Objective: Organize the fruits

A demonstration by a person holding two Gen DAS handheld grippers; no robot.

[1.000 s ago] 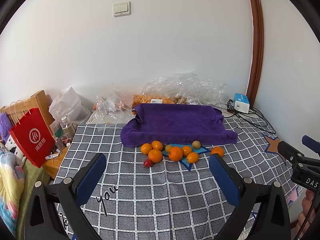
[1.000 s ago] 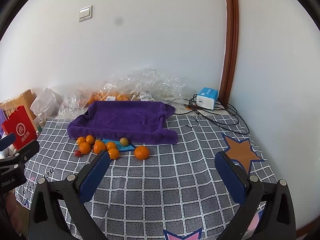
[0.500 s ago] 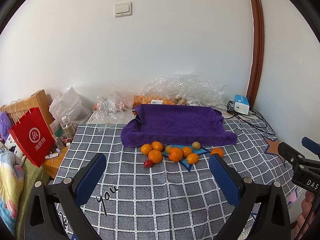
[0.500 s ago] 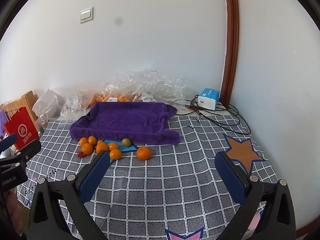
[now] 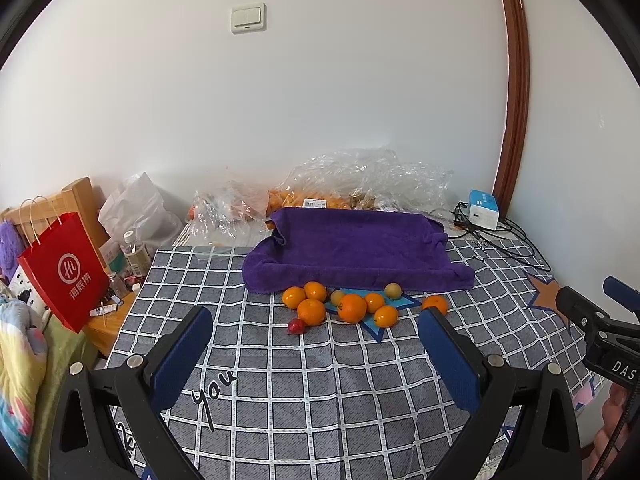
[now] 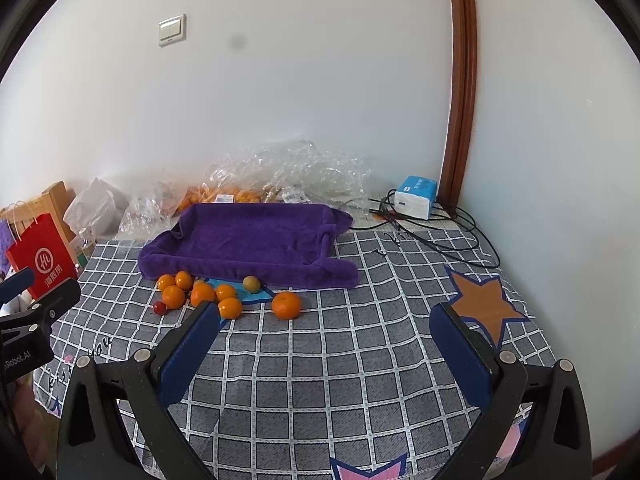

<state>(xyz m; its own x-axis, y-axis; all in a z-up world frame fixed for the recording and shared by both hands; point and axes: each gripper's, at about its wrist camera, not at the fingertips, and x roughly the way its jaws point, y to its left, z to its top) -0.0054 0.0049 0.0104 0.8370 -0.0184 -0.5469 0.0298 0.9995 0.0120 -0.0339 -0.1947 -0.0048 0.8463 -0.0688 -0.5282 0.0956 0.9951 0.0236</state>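
1. The left gripper is being held above the checked tablecloth, its blue-padded fingers spread wide apart with nothing between them.
2. The right gripper is being held over the same cloth further to the right, its fingers likewise set wide apart and empty.
3. A cluster of oranges is being shown lying on the cloth just in front of the purple towel, well ahead of both grippers and touched by neither.
4. One orange is being seen lying a little apart, to the right of the cluster.
5. Two small greenish-yellow fruits are being shown among the oranges, close to the towel's front edge.
6. A small red fruit is being seen at the near left edge of the cluster, beside an orange.
7. The towel is being shown draped with raised edges like a shallow tray, with no fruit on it.
8. Crumpled clear plastic bags holding more orange fruit are being seen behind the towel, against the wall.
9. A red paper bag is being shown standing off the left side of the table, and a blue-and-white box with black cables is being seen in the far right corner.
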